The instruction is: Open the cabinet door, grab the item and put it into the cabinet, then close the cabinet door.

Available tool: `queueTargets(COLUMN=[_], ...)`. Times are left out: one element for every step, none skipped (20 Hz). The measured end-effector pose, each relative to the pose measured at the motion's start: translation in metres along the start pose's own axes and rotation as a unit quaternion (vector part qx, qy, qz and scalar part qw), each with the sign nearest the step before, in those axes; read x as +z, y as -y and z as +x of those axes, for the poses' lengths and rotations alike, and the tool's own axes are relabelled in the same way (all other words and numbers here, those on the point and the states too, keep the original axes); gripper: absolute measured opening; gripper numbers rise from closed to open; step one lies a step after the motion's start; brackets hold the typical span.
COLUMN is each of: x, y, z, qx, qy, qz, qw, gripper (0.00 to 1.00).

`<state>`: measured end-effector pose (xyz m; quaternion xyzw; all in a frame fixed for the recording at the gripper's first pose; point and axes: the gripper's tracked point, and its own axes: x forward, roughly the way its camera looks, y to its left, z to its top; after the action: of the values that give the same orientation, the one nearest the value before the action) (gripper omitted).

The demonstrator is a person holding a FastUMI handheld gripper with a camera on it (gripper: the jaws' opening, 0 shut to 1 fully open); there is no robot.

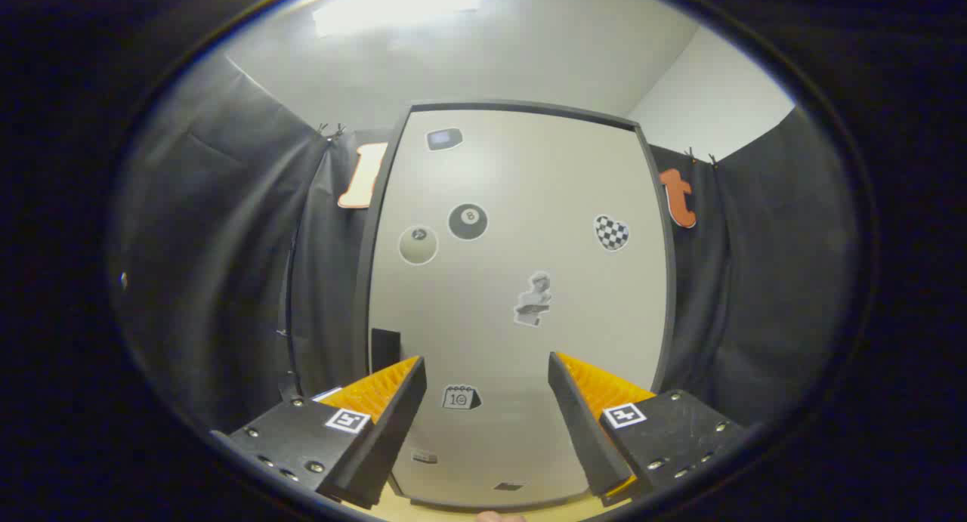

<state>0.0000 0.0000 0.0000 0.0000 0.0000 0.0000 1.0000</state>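
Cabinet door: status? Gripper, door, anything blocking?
Gripper open, holding nothing, fingers aimed at the door. Cabinet door shut, stickers on its face, dark handle at its edge beyond one finger. Nothing between gripper and door.

Gripper held level, pointing straight ahead. Jaws spread wide apart, nothing between them, touching nothing. Both fingers angled outward, tips well separated. Sliver of fingertip visible below gripper.

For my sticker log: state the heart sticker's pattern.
Black-and-white checkered heart sticker, gripper view.
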Motion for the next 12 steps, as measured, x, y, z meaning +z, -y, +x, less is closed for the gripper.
queueTargets(x=[-0.003, -0.005, -0.006, -0.006, -0.007, -0.010, -0.012, -0.014, -0.016, -0.018, -0.021, -0.023], y=[-0.006, -0.012, -0.017, -0.022, -0.026, -0.032, -0.037, -0.042, -0.047, -0.052, -0.056, -0.060], z=[0.000, 0.000, 0.002, 0.003, 0.005, 0.006, 0.007, 0.008, 0.010, 0.011, 0.012, 0.014], qx=[0.003, 0.004, 0.004, 0.004, 0.004, 0.007, 0.009, 0.011, 0.013, 0.014, 0.015, 0.016], qy=[-0.006, -0.011, -0.013, -0.014, -0.018, -0.024, -0.031, -0.035, -0.038, -0.042, -0.043, -0.045], qz=[0.003, 0.005, 0.007, 0.006, 0.007, 0.009, 0.013, 0.016, 0.019, 0.019, 0.018, 0.014], qw=[1.000, 1.000, 1.000, 1.000, 1.000, 1.000, 0.999, 0.999, 0.999, 0.999, 0.999, 0.999], gripper=[0.96, 0.96, 0.96, 0.96, 0.96, 0.96, 0.96, 0.96, 0.96, 0.96, 0.96, 0.96])
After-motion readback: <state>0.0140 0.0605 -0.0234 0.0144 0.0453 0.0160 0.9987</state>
